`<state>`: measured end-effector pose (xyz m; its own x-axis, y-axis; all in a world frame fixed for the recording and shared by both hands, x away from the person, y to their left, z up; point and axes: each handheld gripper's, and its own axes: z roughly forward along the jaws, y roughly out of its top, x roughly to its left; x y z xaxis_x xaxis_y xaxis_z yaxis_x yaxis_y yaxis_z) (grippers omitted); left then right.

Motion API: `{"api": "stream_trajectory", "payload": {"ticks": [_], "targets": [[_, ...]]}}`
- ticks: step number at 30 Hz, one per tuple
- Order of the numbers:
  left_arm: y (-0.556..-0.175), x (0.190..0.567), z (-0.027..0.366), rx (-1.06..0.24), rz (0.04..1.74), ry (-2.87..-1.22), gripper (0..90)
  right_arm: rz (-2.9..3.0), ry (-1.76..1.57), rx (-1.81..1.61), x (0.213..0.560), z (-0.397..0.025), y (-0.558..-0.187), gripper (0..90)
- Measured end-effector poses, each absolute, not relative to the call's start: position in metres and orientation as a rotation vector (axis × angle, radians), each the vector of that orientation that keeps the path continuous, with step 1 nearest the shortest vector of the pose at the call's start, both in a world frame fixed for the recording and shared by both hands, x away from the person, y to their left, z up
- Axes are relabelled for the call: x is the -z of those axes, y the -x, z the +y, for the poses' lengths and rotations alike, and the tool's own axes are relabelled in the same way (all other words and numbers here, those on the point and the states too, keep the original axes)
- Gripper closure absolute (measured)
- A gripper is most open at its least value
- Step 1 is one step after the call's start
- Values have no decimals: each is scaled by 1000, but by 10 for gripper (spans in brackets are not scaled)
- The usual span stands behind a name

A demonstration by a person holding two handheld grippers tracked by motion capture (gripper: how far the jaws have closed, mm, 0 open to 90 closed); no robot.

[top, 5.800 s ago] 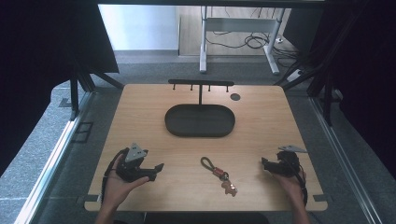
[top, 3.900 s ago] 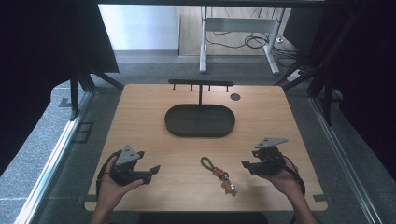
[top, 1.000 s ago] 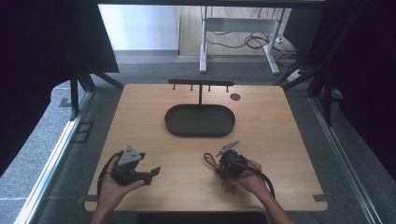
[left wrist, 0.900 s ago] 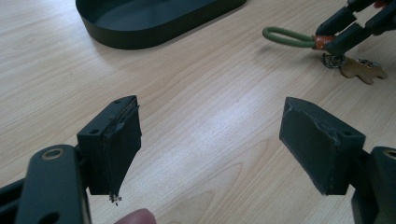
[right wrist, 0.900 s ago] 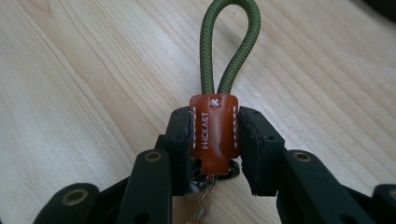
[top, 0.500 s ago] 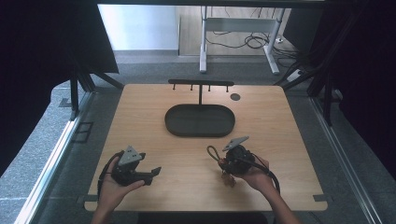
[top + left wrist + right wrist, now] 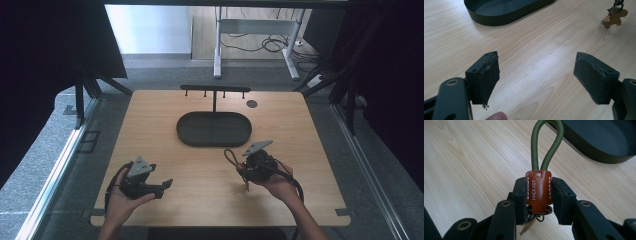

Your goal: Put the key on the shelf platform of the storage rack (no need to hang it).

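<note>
- Wood table [image 7: 150, 125] is carrying the work, and the left gripper [image 7: 162, 185] is resting at its near left in the person's left hand [image 7: 120, 202]; its 2 jaws are standing wide apart with nothing between them, as the left gripper view is showing.
- Near the middle, the keychain [image 7: 538, 187] is being held by the right gripper [image 7: 242, 169]: the 2 jaws are pressing on either side of its brown leather tab, the green cord loop [image 7: 547, 143] is sticking out past them, and a small charm [image 7: 612, 18] is dangling below, clear of the tabletop.
- Farther back at centre, the dark oval tray [image 7: 214, 128] is sitting with nothing visible inside, and the hook rack [image 7: 215, 90] is rising from its far edge with bare pegs.
- Judging by this, the pickup looks done; carrying the keychain to the rack or tray and letting go is what remains.
- At the right, the person's right hand [image 7: 280, 182] is gripping that tool.
</note>
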<state>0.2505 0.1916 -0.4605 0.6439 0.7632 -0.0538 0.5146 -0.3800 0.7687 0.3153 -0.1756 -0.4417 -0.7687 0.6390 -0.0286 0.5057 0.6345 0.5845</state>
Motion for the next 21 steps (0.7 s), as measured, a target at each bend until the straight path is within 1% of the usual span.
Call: {"api": "stream_trajectory", "payload": {"ticks": [21], "targets": [[-251, 462, 189, -393, 992, -2076, 211, 2626, -938, -838, 430, -172, -332, 668]]}}
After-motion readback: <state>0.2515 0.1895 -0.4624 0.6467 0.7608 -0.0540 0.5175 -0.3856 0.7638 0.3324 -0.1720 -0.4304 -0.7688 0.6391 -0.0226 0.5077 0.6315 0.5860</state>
